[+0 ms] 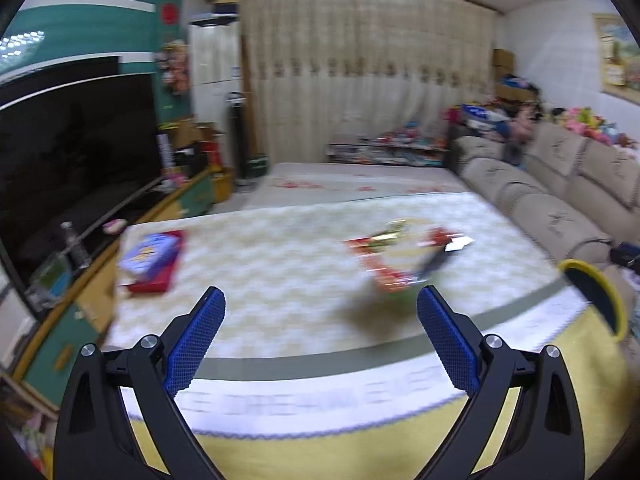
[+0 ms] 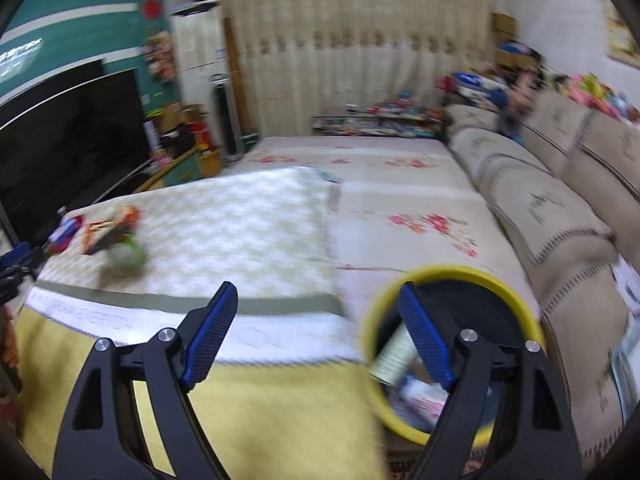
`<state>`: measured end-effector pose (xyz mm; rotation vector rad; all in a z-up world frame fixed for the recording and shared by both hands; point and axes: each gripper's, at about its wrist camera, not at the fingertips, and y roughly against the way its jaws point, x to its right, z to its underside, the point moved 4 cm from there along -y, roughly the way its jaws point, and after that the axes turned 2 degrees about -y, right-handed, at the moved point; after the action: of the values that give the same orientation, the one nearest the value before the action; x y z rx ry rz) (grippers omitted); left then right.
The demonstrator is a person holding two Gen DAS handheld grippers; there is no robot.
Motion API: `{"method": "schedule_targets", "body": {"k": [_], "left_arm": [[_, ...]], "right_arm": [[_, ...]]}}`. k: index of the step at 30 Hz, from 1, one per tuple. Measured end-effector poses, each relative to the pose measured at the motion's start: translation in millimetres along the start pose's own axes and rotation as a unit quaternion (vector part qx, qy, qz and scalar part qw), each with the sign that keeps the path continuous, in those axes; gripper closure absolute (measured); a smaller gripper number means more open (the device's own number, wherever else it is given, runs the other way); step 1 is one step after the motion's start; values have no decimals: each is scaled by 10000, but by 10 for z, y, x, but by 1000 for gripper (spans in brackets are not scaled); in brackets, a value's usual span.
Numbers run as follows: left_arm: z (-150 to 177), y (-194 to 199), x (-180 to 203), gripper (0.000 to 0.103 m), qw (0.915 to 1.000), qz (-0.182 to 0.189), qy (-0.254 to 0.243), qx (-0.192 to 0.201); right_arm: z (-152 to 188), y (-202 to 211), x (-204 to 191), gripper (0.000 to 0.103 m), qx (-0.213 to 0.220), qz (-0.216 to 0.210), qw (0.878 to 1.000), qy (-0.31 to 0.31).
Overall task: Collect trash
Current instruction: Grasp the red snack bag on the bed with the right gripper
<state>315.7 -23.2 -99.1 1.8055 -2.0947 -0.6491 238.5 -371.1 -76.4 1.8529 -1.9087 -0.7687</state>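
A blurred pile of trash (image 1: 404, 256), red, gold and dark wrappers with a green lump, lies on the cloth-covered table (image 1: 280, 272). It also shows in the right wrist view (image 2: 116, 240) at far left. My left gripper (image 1: 320, 312) is open and empty above the table's near edge, short of the pile. My right gripper (image 2: 316, 312) is open and empty above the table's right corner. A yellow-rimmed bin (image 2: 452, 344) stands just right of the table and holds a pale cylinder and papers; it also shows in the left wrist view (image 1: 596, 296).
A red-and-blue box (image 1: 154, 260) lies on the table's left side. A TV (image 1: 72, 160) and low cabinet run along the left. A beige sofa (image 2: 560, 208) runs along the right, with a floral mat (image 2: 400, 208) beyond the table.
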Motion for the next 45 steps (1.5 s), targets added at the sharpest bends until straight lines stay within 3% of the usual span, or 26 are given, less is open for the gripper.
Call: {"method": "schedule_targets", "body": {"k": [5,13,21,28,32,34,36,38,45], "left_arm": [[167,-103,-428,8,9990,-245,384,-38],[207,-154,-426,5,9984,-272,494,9],[183,-90,-435,5,9977,-252,616,93],[163,-38,-331,5,9986,-358,369,157],[173,-44,-295,5,9988,-350,316,142],[171,-41,-306,5,9987,-343,335,146],[169,-44,-305,5,9987,-346,339,147],[172,-51,-291,5,9987,-350,342,134],[192,-69,-277,5,9989,-357,281,112]], "right_arm": [[-210,-265,-719,25,-70,-583,9979,288],[-409,-624,-1567,26,-75,-953,9935,626],[-487,-1069,-1755,26,-426,-917,9942,352],[-391,-1263,-1802,26,-662,-874,9930,438],[-342,-1286,-1862,42,-747,-915,9913,574],[-318,-1288,-1875,56,-770,-917,9909,622],[-319,-1279,-1883,79,-724,-902,9911,653],[-327,-1252,-1881,91,-662,-907,9914,679],[-395,-1084,-1854,101,-421,-900,9923,734]]}}
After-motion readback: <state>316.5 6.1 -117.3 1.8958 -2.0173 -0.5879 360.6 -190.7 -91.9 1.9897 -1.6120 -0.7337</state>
